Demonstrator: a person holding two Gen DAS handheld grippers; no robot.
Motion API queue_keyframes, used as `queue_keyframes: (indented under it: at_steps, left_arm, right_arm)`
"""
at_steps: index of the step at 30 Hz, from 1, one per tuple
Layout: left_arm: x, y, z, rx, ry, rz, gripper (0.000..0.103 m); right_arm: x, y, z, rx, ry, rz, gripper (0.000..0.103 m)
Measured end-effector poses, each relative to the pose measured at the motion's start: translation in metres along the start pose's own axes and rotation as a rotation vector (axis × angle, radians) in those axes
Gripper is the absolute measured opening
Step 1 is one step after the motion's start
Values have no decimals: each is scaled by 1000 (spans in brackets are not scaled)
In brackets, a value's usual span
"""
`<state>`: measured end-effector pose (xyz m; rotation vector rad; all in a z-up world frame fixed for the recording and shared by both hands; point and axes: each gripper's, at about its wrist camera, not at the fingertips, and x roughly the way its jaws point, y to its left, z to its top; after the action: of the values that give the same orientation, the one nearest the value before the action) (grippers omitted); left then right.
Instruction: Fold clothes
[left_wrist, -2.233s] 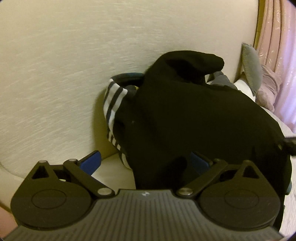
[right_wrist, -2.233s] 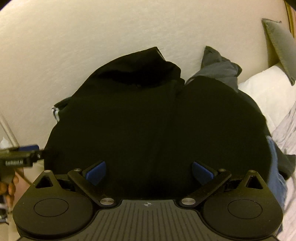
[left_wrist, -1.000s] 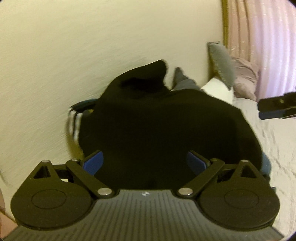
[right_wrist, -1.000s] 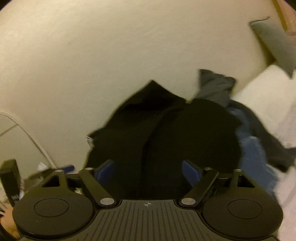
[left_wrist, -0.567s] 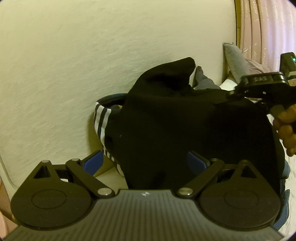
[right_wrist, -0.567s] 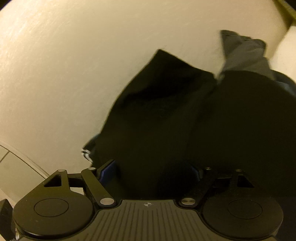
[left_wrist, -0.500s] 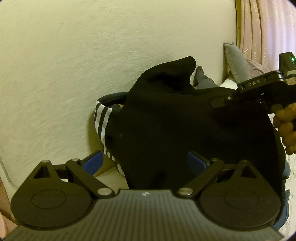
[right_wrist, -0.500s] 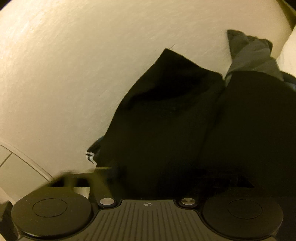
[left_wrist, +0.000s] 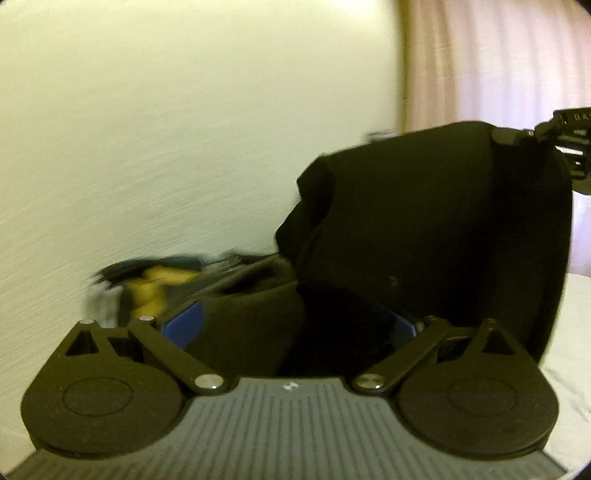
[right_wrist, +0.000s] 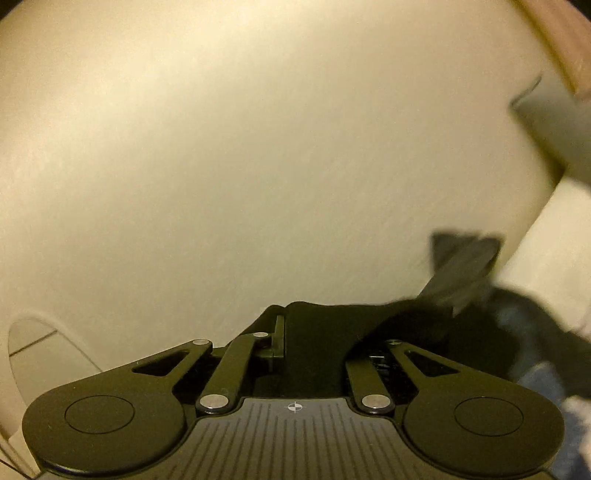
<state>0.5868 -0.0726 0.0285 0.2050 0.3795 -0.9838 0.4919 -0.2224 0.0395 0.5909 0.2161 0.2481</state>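
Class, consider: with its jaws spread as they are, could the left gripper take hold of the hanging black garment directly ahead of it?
Probably yes: the left gripper is open, and the black garment hangs right at its fingertips with nothing between them.

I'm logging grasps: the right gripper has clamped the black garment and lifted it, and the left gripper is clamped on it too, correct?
Not quite. The left gripper is open, its blue pads apart, as the left wrist view shows. The right gripper does clamp the lifted black fabric garment.
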Motion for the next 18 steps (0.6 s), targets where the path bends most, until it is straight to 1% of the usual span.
queue_keyframes:
  at_steps: [4, 7, 9, 13, 16, 18]
  left_arm:
    - [-6, -72, 4, 59, -15, -166, 98]
    - [-11, -126, 7, 103, -27, -290, 98]
    - [-19, -174, 1, 148, -19, -375, 98]
    - [-40, -272, -22, 243, 9, -533, 98]
    - [-55, -347, -48, 282, 60, -618, 98]
    - [-64, -396, -66, 291, 98, -648, 98]
  right_arm:
    - [-87, -4, 8, -4, -112, -91, 6]
    - [-165, -12, 9, -2, -200, -194, 6]
    - [-220, -19, 0, 18, -251, -276, 6]
    - [-350, -46, -36, 87, -342, -479, 6]
    - [-458, -75, -72, 156, -375, -630, 6]
    - [-526, -100, -100, 214, -385, -727, 6]
